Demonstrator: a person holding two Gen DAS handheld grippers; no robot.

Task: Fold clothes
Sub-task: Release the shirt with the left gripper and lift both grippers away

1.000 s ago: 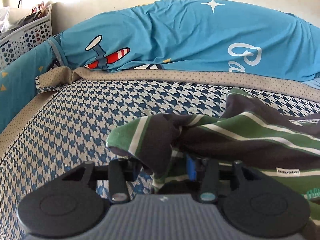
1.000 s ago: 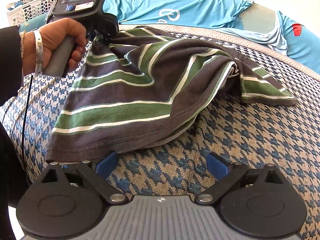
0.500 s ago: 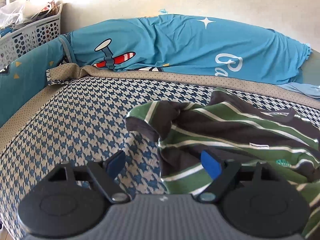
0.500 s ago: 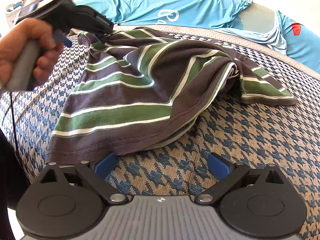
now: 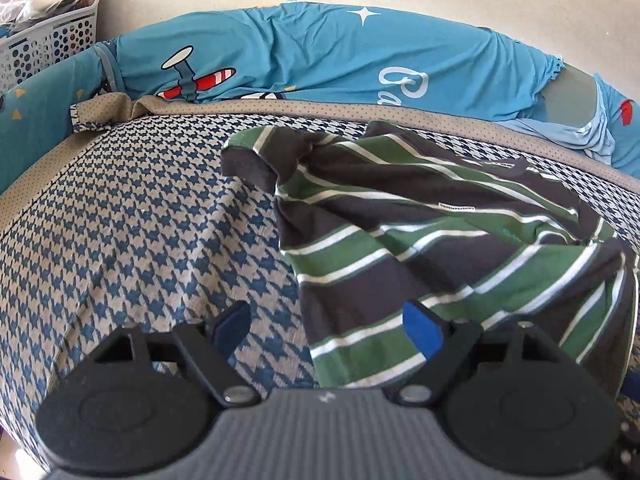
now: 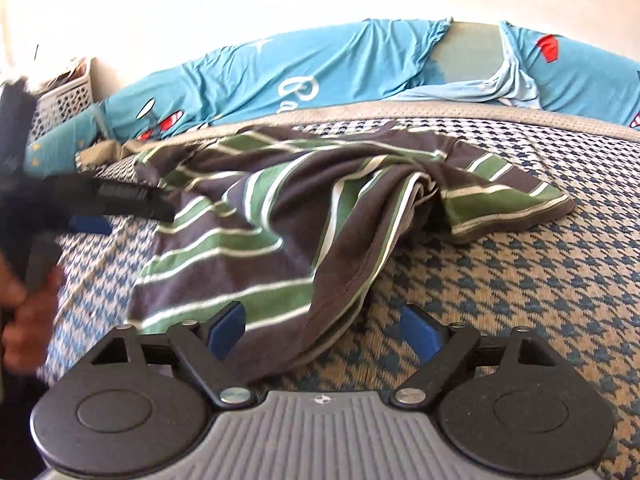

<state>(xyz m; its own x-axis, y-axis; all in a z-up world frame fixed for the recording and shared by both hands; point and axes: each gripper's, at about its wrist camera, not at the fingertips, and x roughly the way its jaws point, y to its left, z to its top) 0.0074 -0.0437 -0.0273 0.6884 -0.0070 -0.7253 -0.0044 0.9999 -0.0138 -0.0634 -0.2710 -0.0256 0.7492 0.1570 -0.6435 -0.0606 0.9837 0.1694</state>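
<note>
A dark grey shirt with green and white stripes [image 5: 420,240] [image 6: 288,216] lies crumpled on the houndstooth bed cover [image 5: 132,240] [image 6: 540,288]. My left gripper [image 5: 326,330] is open above the shirt's left edge, holding nothing; its right blue pad [image 5: 422,330] hangs over the cloth. My right gripper [image 6: 326,326] is open over the shirt's near hem, its left pad [image 6: 228,326] above the fabric. In the right wrist view the left gripper's body [image 6: 100,196], blurred, sits at the left in a hand [image 6: 24,320].
Blue printed bedding [image 5: 320,60] [image 6: 320,72] is bunched along the wall behind the shirt. A white perforated basket [image 5: 48,44] [image 6: 64,100] stands at the far left. Bare bed cover stretches left of the shirt and to its right.
My left gripper let go of the shirt's sleeve, opened and drew back, so the sleeve dropped onto the bed. My right gripper swung towards the shirt's hem.
</note>
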